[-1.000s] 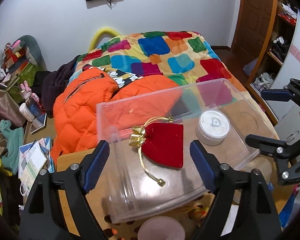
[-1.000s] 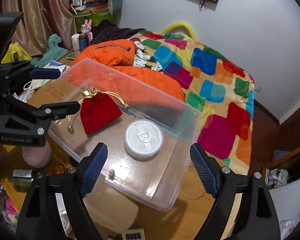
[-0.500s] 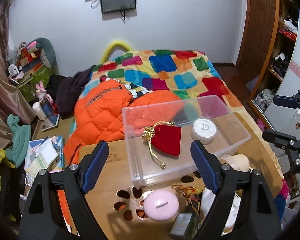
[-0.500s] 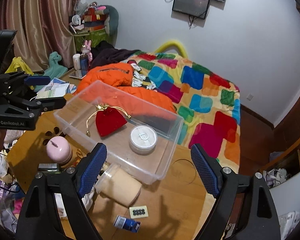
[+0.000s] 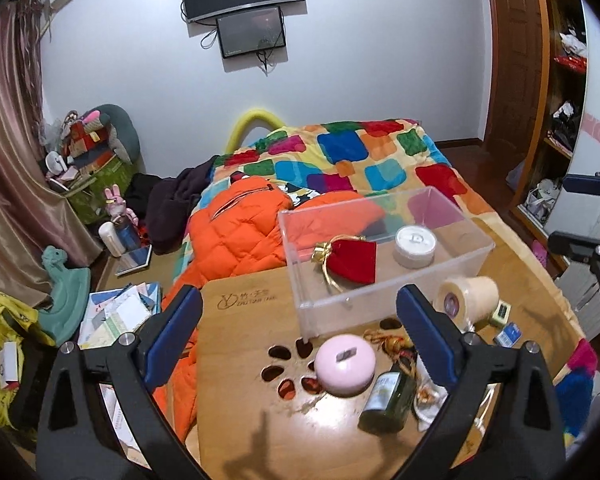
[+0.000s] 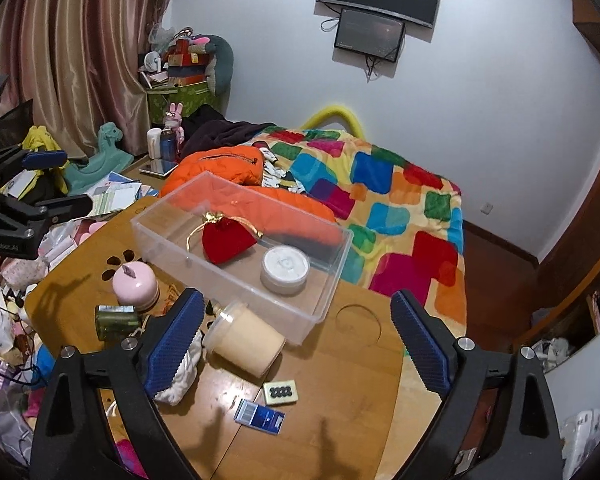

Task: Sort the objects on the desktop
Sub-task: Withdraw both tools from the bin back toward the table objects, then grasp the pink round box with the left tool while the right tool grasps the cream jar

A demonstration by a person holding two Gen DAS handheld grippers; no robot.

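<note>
A clear plastic box [image 5: 384, 292] [image 6: 236, 286] stands on the wooden table and holds a red velvet pouch [image 5: 352, 260] [image 6: 226, 240] and a white round tin [image 5: 415, 242] [image 6: 285, 270]. In front of it lie a pink round case [image 5: 345, 364] [image 6: 135, 286], a green glass bottle [image 5: 388, 398] [image 6: 116, 322], a cream jar on its side [image 5: 470, 298] [image 6: 244, 342], a small tile [image 6: 281, 392] and a blue card [image 6: 260, 421]. My left gripper [image 5: 300, 336] is open and empty above the table's near side. My right gripper [image 6: 296, 344] is open and empty, high over the jar.
A bed with a colourful quilt [image 5: 360, 160] and an orange jacket [image 5: 236, 236] lies behind the table. Papers and toys litter the floor [image 5: 116, 312] to the left. A white cloth [image 6: 180, 376] lies by the jar. Shelves [image 5: 560, 120] stand at the right.
Both grippers have pulled back and up from the box, so the whole table with its loose items has come into view. Both stay open and empty.
</note>
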